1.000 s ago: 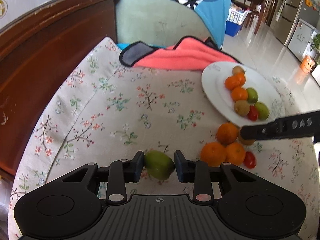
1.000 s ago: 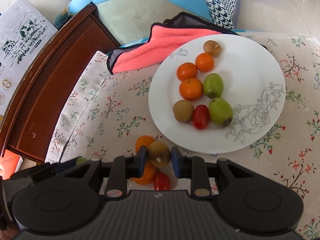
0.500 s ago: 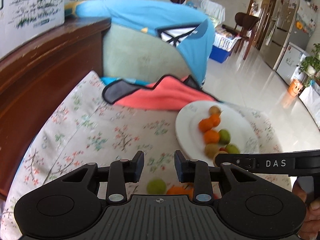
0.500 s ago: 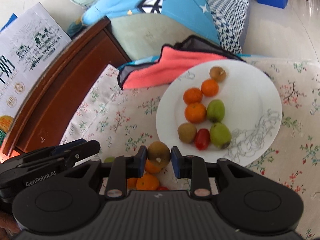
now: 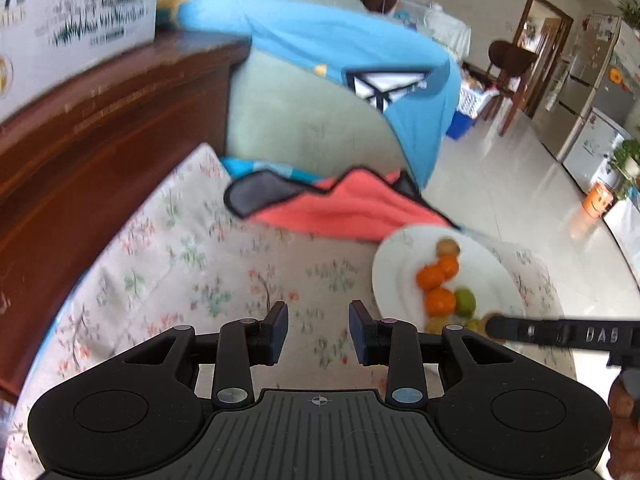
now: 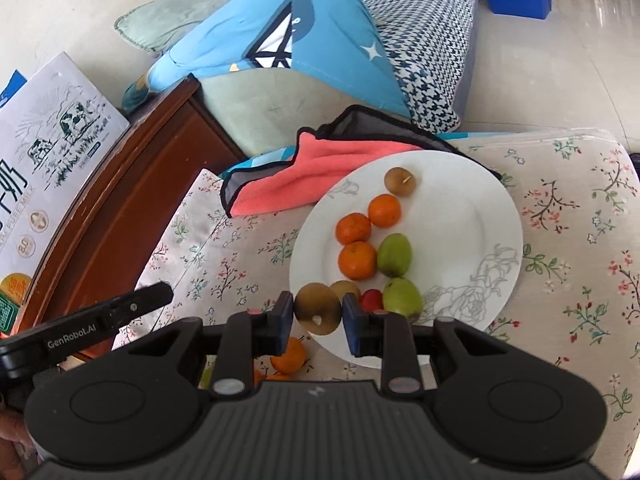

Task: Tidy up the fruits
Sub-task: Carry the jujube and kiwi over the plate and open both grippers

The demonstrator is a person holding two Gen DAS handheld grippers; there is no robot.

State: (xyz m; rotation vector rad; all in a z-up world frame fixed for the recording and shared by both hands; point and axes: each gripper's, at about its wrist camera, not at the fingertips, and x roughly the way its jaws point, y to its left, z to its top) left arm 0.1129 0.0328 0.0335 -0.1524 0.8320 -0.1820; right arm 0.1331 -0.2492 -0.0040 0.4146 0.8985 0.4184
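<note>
— Two bits of writing on the tools: "GenRobot.AI" on the left gripper (image 6: 90, 326) as the right camera sees it, and "DAS" on the right gripper's finger as the left camera sees it. The box (image 6: 44, 168) on the wooden cabinet (image 6: 132, 204) reads "PURE MILK", with a cow drawing.

— And the fruit being carried?

— A brown kiwi (image 6: 318, 309), round, dull olive-brown, with a pale spot on its near face. The right gripper (image 6: 318, 314) clamps it between both pads, just over the near rim of the plate (image 6: 472, 208).

— What's on the plate?

— Three oranges (image 6: 357, 260), two green fruits (image 6: 394, 255), a red tomato (image 6: 371, 300), and two more brown kiwis, one at the far side and one partly hidden behind the held one. An orange (image 6: 289, 355) lies on the floral cloth (image 6: 580, 264) below the gripper, off the plate.

— The left gripper?

— Left gripper (image 5: 318, 330) is spread apart and holds nothing, above the cloth, with the plate to its right. That view is blurred.

— Anything else?

— A coral towel (image 6: 312, 172) touches the plate's far edge.
</note>
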